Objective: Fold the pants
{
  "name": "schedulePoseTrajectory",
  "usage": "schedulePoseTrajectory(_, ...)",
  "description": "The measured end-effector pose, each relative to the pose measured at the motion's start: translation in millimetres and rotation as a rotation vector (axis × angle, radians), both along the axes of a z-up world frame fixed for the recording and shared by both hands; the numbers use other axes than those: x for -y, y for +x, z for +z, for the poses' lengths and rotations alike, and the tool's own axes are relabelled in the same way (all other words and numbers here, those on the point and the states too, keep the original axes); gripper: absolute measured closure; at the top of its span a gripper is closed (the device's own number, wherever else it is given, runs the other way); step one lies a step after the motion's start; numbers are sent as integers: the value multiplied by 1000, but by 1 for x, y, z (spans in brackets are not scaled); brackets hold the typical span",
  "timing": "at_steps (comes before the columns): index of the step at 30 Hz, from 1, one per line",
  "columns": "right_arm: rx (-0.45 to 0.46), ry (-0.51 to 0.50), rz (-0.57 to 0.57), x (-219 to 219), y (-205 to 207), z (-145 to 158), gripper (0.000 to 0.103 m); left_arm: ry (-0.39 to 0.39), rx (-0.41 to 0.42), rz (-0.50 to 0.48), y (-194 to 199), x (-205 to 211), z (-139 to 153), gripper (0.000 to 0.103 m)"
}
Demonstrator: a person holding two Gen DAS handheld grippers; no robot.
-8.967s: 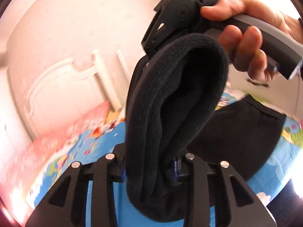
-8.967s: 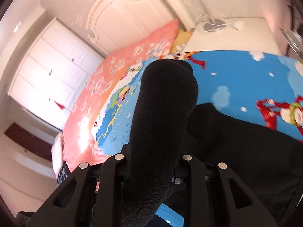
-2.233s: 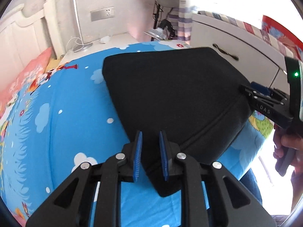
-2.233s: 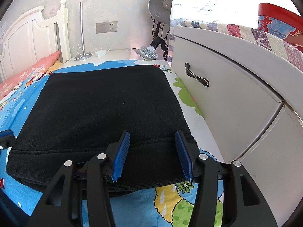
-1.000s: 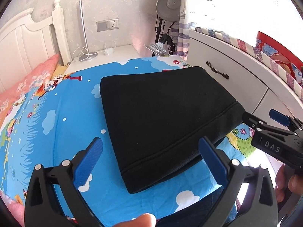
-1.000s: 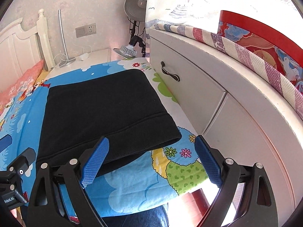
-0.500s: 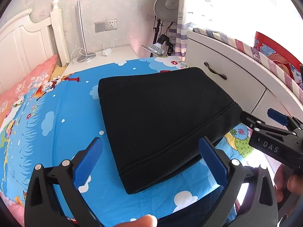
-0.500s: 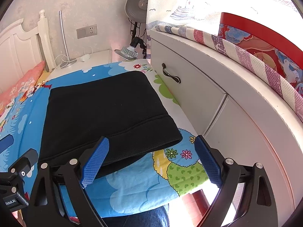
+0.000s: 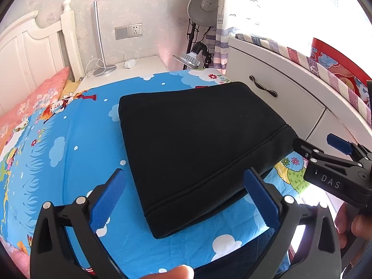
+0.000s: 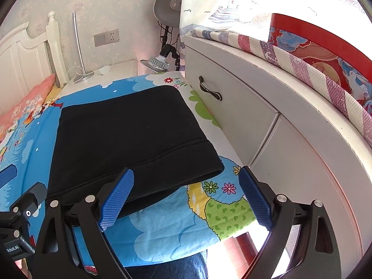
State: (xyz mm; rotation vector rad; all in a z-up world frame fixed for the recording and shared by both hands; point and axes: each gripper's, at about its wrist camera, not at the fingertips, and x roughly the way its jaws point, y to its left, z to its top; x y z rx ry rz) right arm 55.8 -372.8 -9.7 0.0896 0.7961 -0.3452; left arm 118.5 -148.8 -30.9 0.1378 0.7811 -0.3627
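The pants lie folded into a flat rectangle on the bed, ahead of both jaws; left gripper and right gripper gape wide, holding nothing, seemingly finished

- The folded black pants covered the bed's right part; bare blue sheet lay open to their left.
- A white drawer cabinet walled off the right, just beside the pants.
- A nightstand with a lamp closed the far end.
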Motion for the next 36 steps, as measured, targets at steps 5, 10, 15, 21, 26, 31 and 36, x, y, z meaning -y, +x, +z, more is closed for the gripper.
schedulePoseTrajectory(5,-2,1,0,0,0,-3,15,0,0,0,0,0,0,2)
schedulePoseTrajectory(10,-3,3,1,1,0,-3,15,-1,0,0,0,0,0,2)
schedulePoseTrajectory(15,-4,3,2,1,0,-3,15,0,-2,-1,0,1,-2,2)
schedulePoseTrajectory(21,-5,3,2,1,0,-3,15,-2,-2,-2,-1,2,-3,2)
schedulePoseTrajectory(26,-5,3,1,2,0,-3,15,-11,-7,-13,-1,5,-5,2)
schedulePoseTrajectory(31,-4,11,-4,4,-3,-6,15,-95,17,-57,-4,7,0,2)
schedulePoseTrajectory(36,-2,12,3,4,0,-8,15,-188,3,-35,11,-25,9,2)
